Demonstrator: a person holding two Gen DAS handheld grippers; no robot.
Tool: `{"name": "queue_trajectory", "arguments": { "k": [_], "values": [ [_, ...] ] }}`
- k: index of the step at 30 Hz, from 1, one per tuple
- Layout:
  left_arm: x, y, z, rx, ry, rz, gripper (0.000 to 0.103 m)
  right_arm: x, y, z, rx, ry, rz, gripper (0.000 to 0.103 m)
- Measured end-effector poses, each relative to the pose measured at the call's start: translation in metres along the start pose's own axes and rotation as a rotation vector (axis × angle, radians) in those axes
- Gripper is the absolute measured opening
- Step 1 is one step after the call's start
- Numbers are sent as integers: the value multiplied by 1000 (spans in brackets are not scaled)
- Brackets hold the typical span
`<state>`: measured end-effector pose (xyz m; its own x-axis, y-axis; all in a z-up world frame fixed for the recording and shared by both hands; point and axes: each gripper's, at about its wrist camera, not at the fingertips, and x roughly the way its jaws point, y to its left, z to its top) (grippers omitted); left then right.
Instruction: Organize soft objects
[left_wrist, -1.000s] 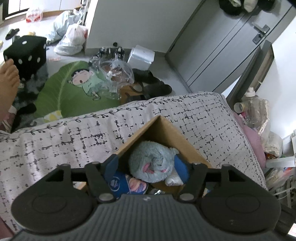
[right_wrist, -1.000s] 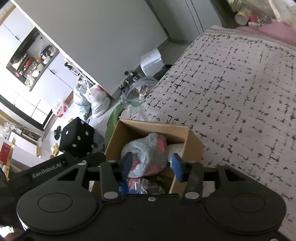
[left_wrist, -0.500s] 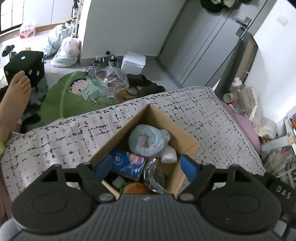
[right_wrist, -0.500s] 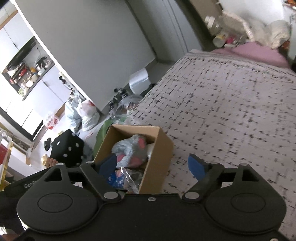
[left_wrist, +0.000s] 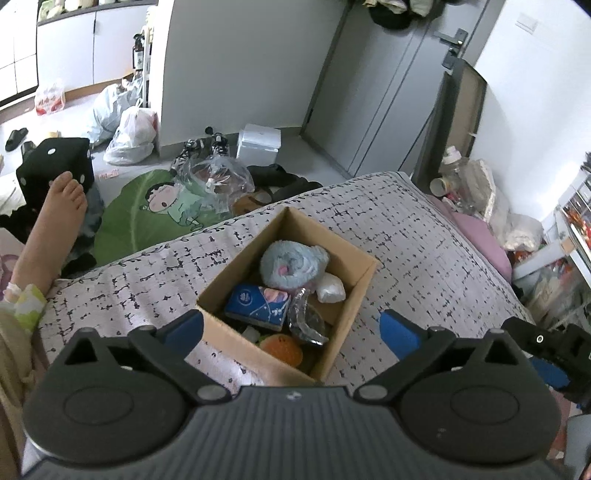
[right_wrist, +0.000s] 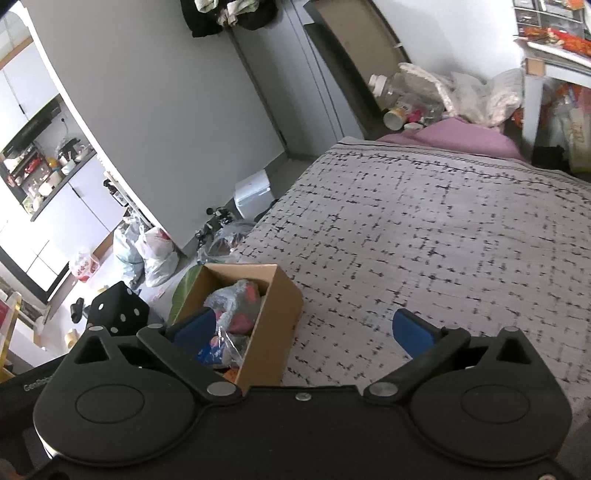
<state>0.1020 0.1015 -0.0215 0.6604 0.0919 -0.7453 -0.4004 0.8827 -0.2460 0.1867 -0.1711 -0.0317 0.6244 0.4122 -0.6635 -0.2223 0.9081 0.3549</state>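
Both grippers have been drawn back and lifted away from the open brown cardboard box (left_wrist: 284, 291) since a second ago, when their blue pads were set close around the grey-blue plush toy with pink patches (left_wrist: 291, 264). That toy has been left lying in the far corner of the box, released.

From the left wrist view, the left gripper (left_wrist: 291, 330) is seen above the near edge of the box with its jaws spread wide and opening; only the box and its contents are framed below the gap, and nothing is touched by the pads. Beside the plush toy, a blue printed tissue packet (left_wrist: 258, 304), a crumpled silvery plastic wrapper (left_wrist: 306, 319), a small white soft lump (left_wrist: 331, 288) and an orange round plush (left_wrist: 280, 349) are packed in the box. The box is set on the bed's grey-white quilt with black dashes (left_wrist: 424, 266), near its edge.

From the right wrist view, the right gripper (right_wrist: 301, 330) is likewise seen with jaws wide and opening, nothing gripped; the box (right_wrist: 275, 325) is placed toward its left pad, with bare quilt (right_wrist: 443, 240) under the rest. A bare foot (left_wrist: 61, 221) is visible at the left, over a green leaf-shaped floor mat (left_wrist: 147, 218).
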Motion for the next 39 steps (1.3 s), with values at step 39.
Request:
{"name": "queue_trajectory", "arguments": {
  "k": [39],
  "values": [
    [-121, -37, -67, 279, -91, -106, 102, -143, -19, -69, -129, -74, -175, 103]
  ]
}}
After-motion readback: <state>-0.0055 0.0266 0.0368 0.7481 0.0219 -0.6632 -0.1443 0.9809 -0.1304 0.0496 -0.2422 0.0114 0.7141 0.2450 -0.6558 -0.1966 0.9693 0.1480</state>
